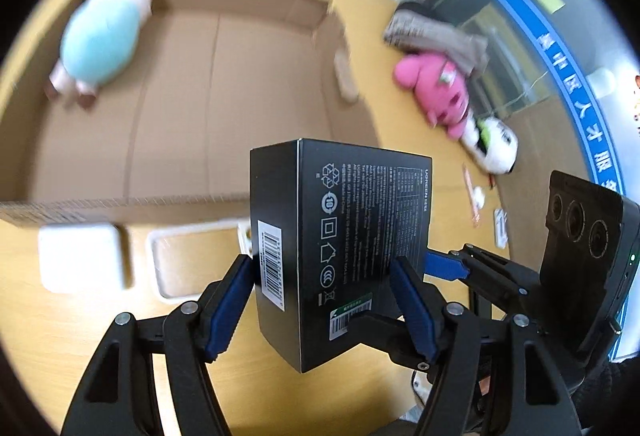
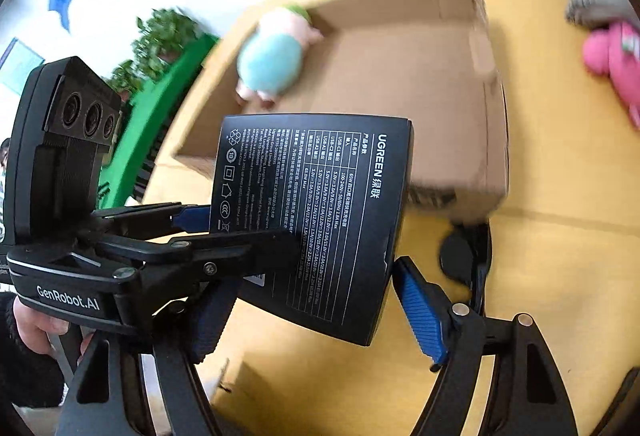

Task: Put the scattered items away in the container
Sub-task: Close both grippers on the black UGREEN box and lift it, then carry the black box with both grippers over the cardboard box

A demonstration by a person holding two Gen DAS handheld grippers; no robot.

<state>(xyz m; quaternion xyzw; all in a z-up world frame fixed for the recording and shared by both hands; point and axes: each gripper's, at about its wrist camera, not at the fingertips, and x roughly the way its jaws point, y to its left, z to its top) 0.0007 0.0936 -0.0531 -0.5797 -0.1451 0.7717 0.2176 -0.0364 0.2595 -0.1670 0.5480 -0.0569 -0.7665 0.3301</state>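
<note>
A black UGREEN box (image 1: 336, 248) is held in the air in front of an open cardboard box (image 1: 224, 91). My left gripper (image 1: 320, 300) is shut on the black box, its blue pads on both sides. In the right wrist view the black box (image 2: 316, 220) sits between my right gripper's fingers (image 2: 420, 320); the right pad stands just off its edge, so I cannot tell if it grips. The right gripper also shows in the left wrist view (image 1: 472, 268) touching the box from the right. A blue-and-pink plush (image 1: 100, 39) lies inside the cardboard box (image 2: 400, 75).
A pink plush (image 1: 436, 87), a grey cloth (image 1: 436, 35) and a white-and-green plush (image 1: 492, 143) lie on the yellow table (image 1: 400, 139) right of the cardboard box. A white box (image 1: 80, 256) and a white tray (image 1: 192, 256) lie in front of it. Small items (image 1: 476, 195) lie nearby.
</note>
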